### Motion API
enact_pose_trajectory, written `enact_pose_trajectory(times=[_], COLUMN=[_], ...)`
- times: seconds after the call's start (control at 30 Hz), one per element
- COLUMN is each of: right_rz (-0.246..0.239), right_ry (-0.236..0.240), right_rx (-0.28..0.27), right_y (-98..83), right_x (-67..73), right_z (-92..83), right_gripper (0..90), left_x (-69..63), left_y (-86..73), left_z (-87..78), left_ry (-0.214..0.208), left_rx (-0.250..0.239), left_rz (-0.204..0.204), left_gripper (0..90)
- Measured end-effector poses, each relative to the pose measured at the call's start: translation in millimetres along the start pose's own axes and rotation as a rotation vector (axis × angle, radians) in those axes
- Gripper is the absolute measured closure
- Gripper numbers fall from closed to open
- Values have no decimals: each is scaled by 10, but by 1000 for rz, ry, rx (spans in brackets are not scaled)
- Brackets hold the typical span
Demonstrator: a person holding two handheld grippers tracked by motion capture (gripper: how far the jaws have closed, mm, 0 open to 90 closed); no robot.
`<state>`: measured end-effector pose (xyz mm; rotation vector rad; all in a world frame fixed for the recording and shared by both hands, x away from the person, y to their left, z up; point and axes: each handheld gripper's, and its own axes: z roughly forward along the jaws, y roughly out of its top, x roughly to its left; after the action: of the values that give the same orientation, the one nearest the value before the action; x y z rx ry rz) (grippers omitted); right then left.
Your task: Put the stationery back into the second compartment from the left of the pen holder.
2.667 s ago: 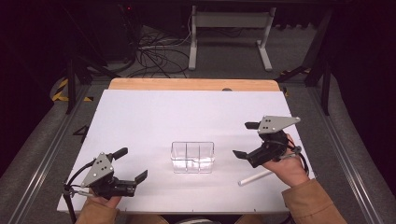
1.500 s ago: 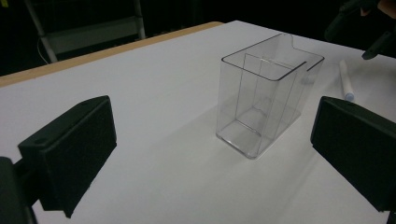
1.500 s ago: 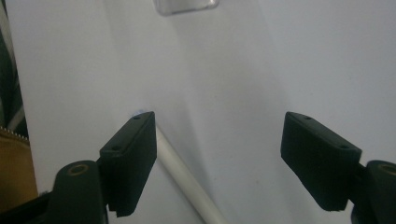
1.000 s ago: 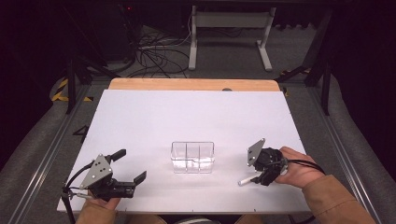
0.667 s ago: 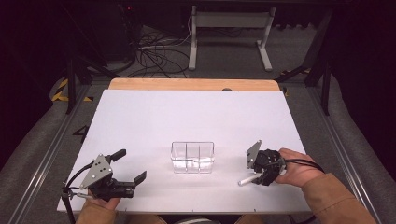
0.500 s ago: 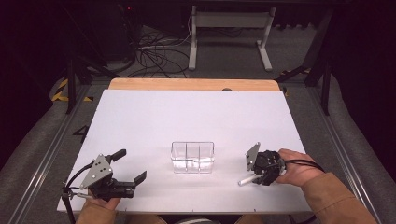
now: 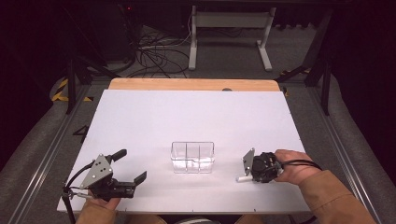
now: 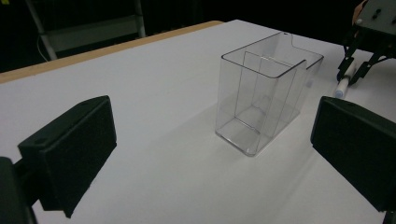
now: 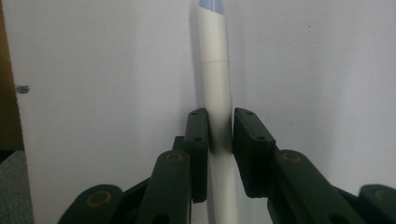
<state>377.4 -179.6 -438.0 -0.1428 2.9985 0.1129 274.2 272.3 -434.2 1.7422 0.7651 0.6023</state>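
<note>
At the near left corner of the tabletop (image 7: 140, 112), the left claw (image 7: 125, 171) is waiting with jaws spread wide and empty, aimed at the clear divided holder (image 7: 193, 157). Toward the near right edge, the right claw (image 7: 246, 169) is pressing down on the white marker (image 9: 218, 107) lying flat there; its jaws have just been closing and are now pinching the barrel. The pick-up appears to be in hand. Next, probably, comes a lift and a tilt upright to drop the marker into a compartment of the holder mid-table.
</note>
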Motion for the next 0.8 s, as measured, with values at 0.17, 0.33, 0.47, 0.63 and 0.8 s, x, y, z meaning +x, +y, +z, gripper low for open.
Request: enact_pose_trajectory(times=[0.17,0.33,0.47,0.63,0.8], right_rz=[-11,-22,-27,-16,1], right_ry=[-8,-15,-25,-51,-71], right_rx=[-1,7,1,-64,-126], right_y=[7,17,20,-1,-14], right_x=[12,27,38,40,41], right_z=[12,4,-55,-187,-336], right_gripper=[781,785,786,786,786], left_x=[-3,-3,-2,0,0], left_y=[-1,-2,-1,0,1], left_z=[3,5,2,-1,-2], left_ry=[-2,-2,0,2,2], left_rx=[0,0,-1,-1,-1], left_rz=[-5,-7,-5,0,0], left_gripper=[9,9,9,9,9])
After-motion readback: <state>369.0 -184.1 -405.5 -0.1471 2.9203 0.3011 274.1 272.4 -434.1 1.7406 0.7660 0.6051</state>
